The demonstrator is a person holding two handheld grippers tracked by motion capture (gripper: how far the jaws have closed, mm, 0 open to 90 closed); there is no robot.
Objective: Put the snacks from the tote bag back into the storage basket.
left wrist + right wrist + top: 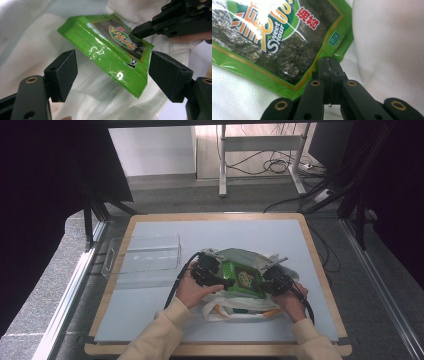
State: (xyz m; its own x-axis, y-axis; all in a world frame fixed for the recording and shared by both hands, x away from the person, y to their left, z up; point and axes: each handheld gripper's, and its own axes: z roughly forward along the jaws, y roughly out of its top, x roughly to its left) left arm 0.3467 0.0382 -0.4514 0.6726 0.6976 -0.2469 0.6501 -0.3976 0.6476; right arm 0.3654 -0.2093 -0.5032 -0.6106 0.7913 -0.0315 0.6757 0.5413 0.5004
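Where the light blue mat (165,310) covered the wooden-edged table (320,265), a white bag (235,312) lay crumpled at the near centre, and a clear plastic bin (142,254) stood well apart at the left. The green seaweed snack packet (243,277) sat over the white bag, between the two tongs.

In the high view, the left gripper (210,272) was at the packet's left end and the right gripper (275,281) at its right end, each in a hand with a cream sleeve (160,335).

In the left gripper view, the left tongs stood wide apart, one pad on either side of the seaweed snack packet (110,47); neither pad pressed on it. The packet hung tilted above the white bag (30,50), its far edge taken by the right gripper (140,30).

In the right gripper view, the right gripper (331,66) had its jaws together, clamped on the edge of the seaweed snack packet (274,50) at its lower border, with the white bag (387,45) behind.
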